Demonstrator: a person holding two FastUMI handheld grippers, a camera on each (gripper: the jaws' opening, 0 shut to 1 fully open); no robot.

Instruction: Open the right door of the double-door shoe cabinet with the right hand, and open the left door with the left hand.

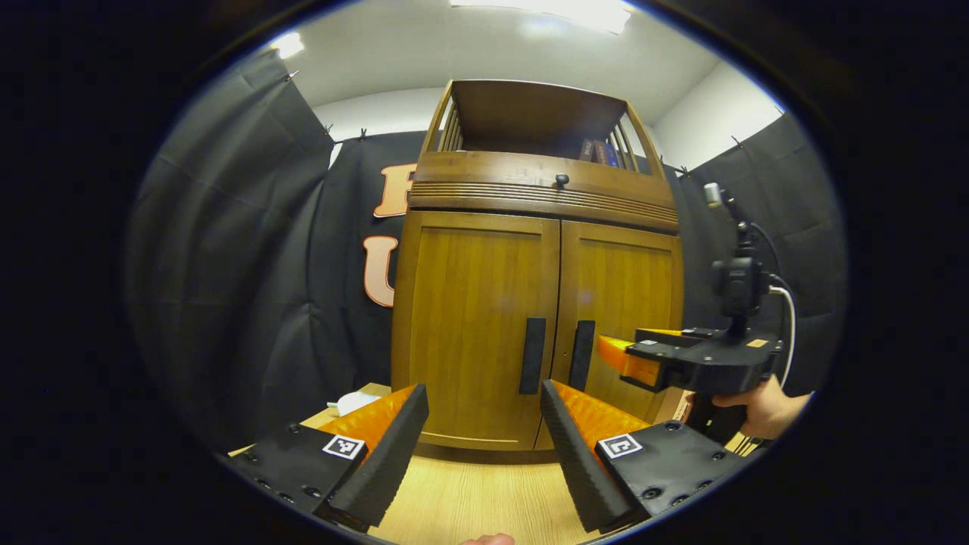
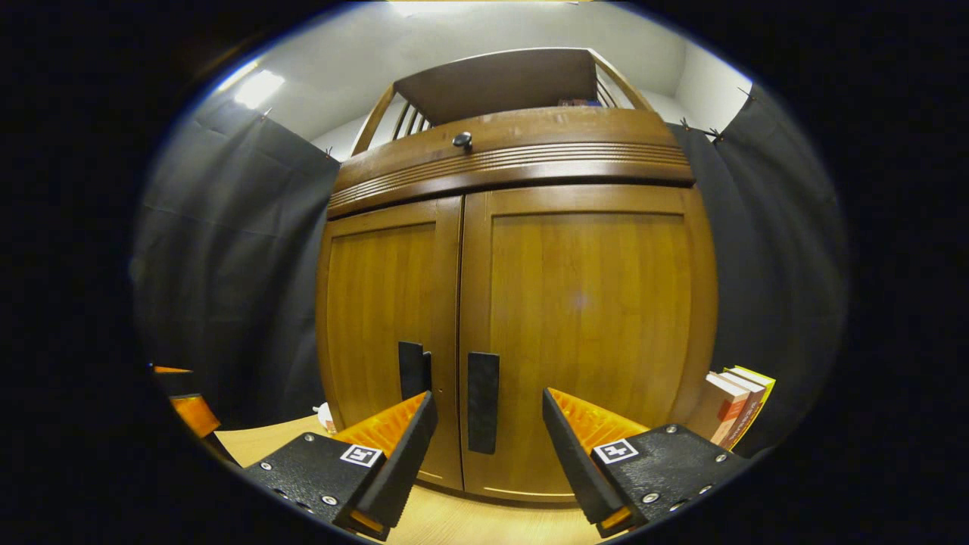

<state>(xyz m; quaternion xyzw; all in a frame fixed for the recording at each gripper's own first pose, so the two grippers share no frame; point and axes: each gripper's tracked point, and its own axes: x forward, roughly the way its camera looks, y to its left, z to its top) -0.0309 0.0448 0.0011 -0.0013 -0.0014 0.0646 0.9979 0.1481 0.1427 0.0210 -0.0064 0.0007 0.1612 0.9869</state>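
Observation:
The wooden shoe cabinet [image 1: 484, 303] stands on a light tabletop with both doors closed. Its left door [image 1: 473, 318] and right door [image 1: 624, 310] each carry a dark vertical handle at the centre seam. My left gripper [image 1: 483, 390] is open, well short of the left handle [image 1: 532, 356], with nothing between its fingers. A hand [image 1: 764, 409] holds my right gripper [image 1: 609, 354] near the right handle [image 1: 581, 354]. In the right gripper view, my right gripper [image 2: 489, 397] is open, and the right handle [image 2: 483, 401] shows between its fingertips; the left handle [image 2: 414, 369] lies beside them.
A drawer with a small round knob [image 2: 462, 139] sits above the doors, under an open shelf holding books [image 1: 598, 151]. More books [image 2: 738, 405] lean against the cabinet's right side. A white object [image 1: 352, 401] lies at its left foot. Black cloth surrounds the booth.

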